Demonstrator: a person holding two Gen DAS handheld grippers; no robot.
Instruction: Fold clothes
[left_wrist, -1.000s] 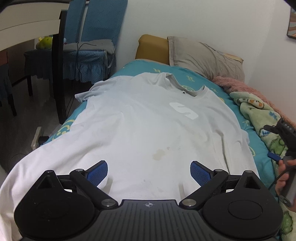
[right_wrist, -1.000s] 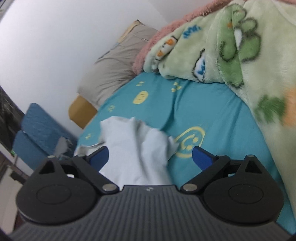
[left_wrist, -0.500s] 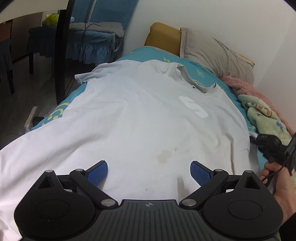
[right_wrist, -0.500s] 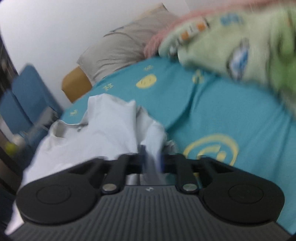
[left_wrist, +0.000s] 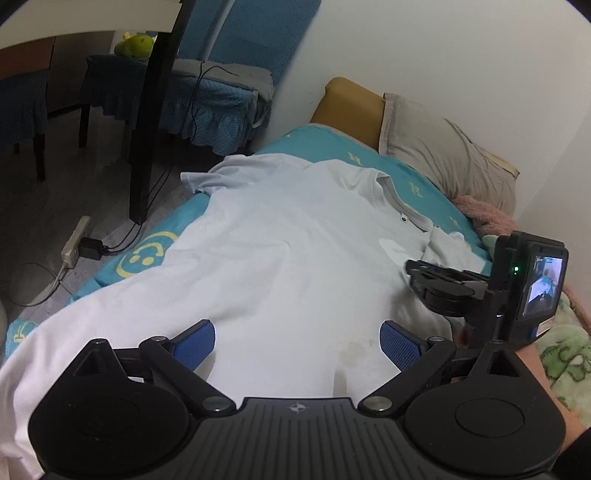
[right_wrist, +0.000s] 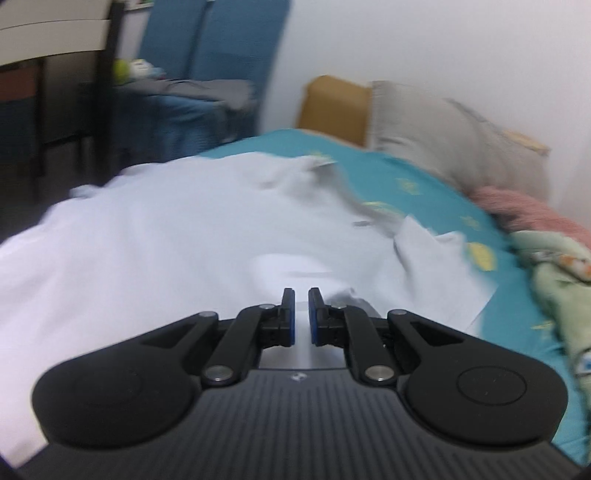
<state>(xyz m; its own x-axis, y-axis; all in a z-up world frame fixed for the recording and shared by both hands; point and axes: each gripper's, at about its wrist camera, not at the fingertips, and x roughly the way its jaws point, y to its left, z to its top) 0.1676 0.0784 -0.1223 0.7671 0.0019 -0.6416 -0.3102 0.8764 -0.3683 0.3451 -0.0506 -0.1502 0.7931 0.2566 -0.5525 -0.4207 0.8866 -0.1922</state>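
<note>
Across the teal bed sheet (left_wrist: 314, 147) a white T-shirt (left_wrist: 295, 258) lies spread flat, its right sleeve (right_wrist: 436, 258) flipped inward over the chest. Left gripper (left_wrist: 297, 338) hovers wide open above the hem, holding nothing. Right gripper (right_wrist: 301, 314) has its jaws nearly together; whether cloth sits between them is unclear. Folding looks only just begun; next probably comes the far left sleeve (left_wrist: 218, 177).

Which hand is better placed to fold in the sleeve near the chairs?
Left. The left gripper is open and empty over the T-shirt, on the side of the chair-side sleeve; the right gripper is shut, apparently on the opposite sleeve.
</note>
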